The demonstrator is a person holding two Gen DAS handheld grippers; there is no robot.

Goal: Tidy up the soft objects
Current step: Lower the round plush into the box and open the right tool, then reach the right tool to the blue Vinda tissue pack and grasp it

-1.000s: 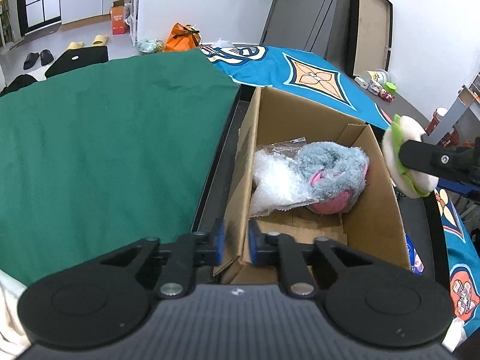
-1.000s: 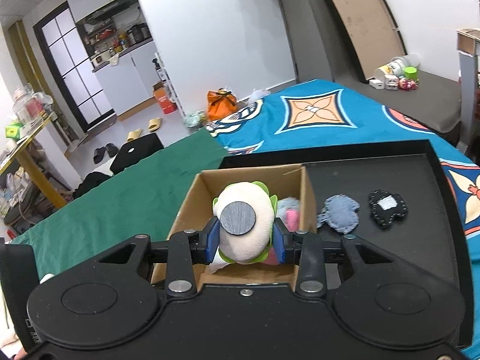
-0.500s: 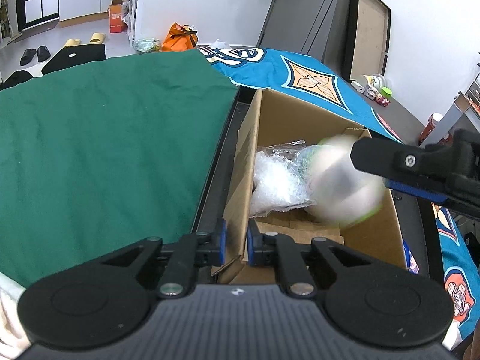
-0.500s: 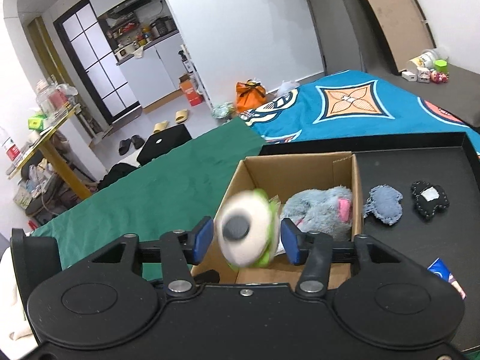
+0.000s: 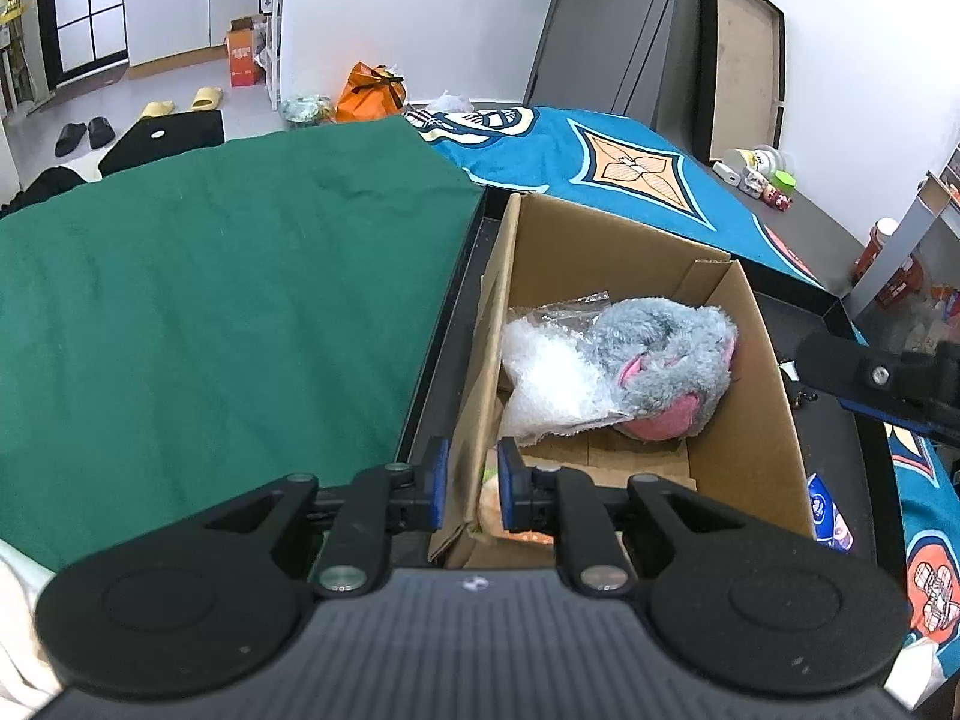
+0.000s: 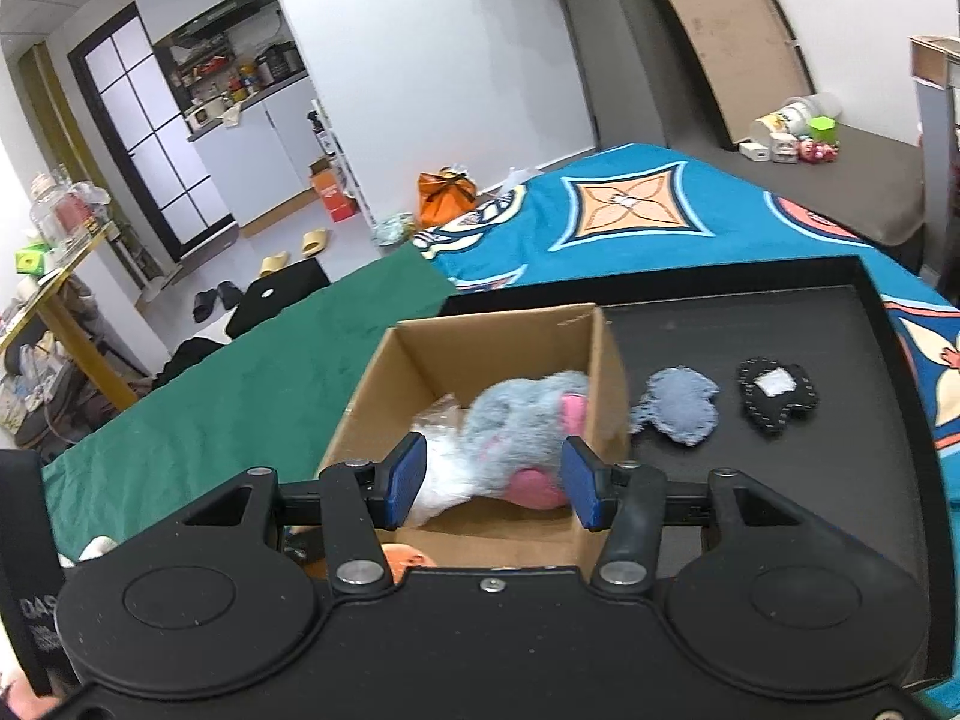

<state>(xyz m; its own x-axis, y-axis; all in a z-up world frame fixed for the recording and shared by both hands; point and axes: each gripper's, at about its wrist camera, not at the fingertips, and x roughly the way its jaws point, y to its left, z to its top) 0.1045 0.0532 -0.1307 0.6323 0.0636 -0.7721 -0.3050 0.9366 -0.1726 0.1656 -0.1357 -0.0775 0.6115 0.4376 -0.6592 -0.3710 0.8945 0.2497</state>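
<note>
Soft objects: a fluffy grey plush toy with pink patches [image 5: 663, 363] lies in the open brown cardboard box [image 5: 741, 420], against a crumpled clear plastic bag [image 5: 549, 381]; a pale rounded soft thing [image 5: 489, 504] shows low in the box corner, just behind the left fingers.
Left gripper [image 5: 468, 492]: clenched on the near-left wall of the box, one pad outside and one inside, I judge to steady the box while things go in.
Right gripper [image 6: 492, 483]: released, jaws spread wide and holding nothing, hovering above the near edge of the box with the plush toy straight ahead between its fingers.
Still outside: a flat grey-blue fuzzy patch [image 6: 678, 405] and a black stitched felt piece with a white label [image 6: 777, 393], ahead and right of the right gripper on the black tray [image 6: 840, 510].
Likely next: the grey patch, being nearest the box.
Risk: thin, flat pieces give the pads little to pinch.
</note>
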